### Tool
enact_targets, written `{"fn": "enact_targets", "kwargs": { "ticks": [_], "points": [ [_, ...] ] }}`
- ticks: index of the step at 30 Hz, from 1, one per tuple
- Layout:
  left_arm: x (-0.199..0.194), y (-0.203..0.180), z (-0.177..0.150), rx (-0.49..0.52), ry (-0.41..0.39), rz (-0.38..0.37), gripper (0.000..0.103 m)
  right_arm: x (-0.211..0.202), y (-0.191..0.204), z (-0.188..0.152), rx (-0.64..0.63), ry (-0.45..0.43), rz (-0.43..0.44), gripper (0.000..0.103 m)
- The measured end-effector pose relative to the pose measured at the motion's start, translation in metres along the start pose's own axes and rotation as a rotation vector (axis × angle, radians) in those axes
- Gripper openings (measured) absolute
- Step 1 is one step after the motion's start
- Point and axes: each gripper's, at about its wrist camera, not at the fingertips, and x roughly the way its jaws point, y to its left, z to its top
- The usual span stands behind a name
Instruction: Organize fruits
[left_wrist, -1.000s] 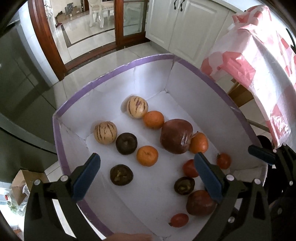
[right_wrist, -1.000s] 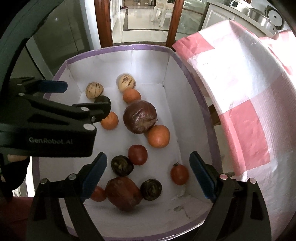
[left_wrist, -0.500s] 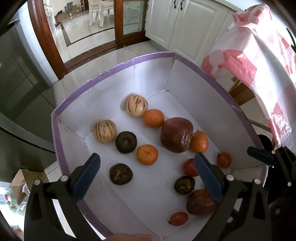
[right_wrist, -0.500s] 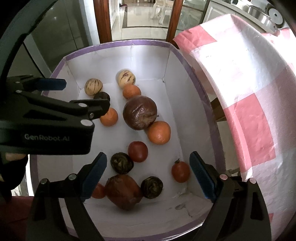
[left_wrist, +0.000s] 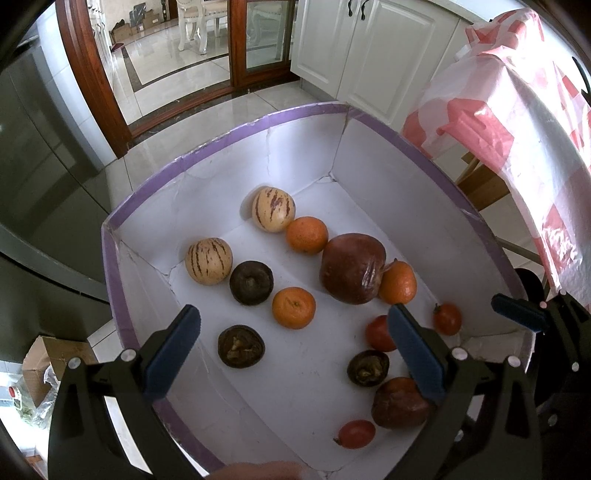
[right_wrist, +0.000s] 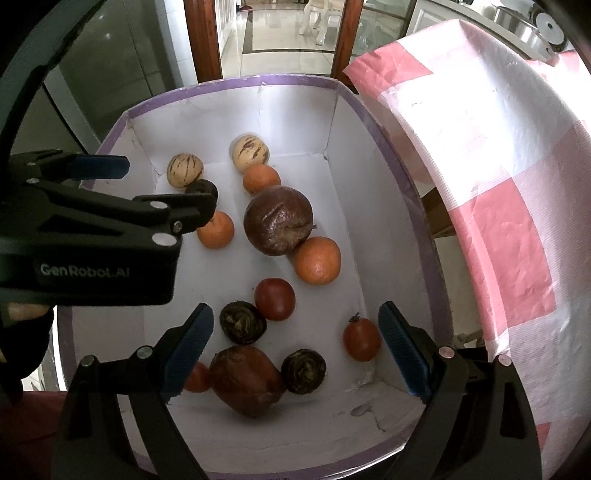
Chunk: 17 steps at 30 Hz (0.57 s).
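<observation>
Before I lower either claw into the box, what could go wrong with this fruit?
1. The large brown fruit touches the orange beside it; lifting one may set the other rolling.
2. The right claw hangs open over crowded fruit: a wrinkled brown fruit pressed against dark fruit. Its fingers could pinch two.
3. The left claw hangs close alongside; the two could collide.

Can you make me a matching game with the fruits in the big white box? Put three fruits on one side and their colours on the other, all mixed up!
Fruits:
1. striped melon
2. tangerine
3. big pomegranate

Colours:
A. dark reddish brown
B. cream with dark stripes
C. bright orange

Pairs: 1-B, 2-C, 3-A
</observation>
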Motion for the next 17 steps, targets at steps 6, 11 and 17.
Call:
{"fn": "enact_targets", "kwargs": {
  "ticks": [6, 11, 17],
  "points": [
    [-0.0003, 0.0004, 0.0004, -0.002, -0.001, 0.003, 0.101, 0.0001, -0.0002, -0.0003, -0.001, 0.0, 0.001, 0.088],
    [0.0012, 0.0, -0.0015, -0.001, -0.009, 0.019, 0.101, 0.0009, -0.0003, -0.0008, -0.001, 0.0, 0.001, 0.088],
    [0.0026, 0.0047, 0.0004, -0.02, 0.006, 0.01, 0.101, -0.0014, 0.002, -0.0016, -0.011, -0.014, 0.003, 0.088]
  ]
}}
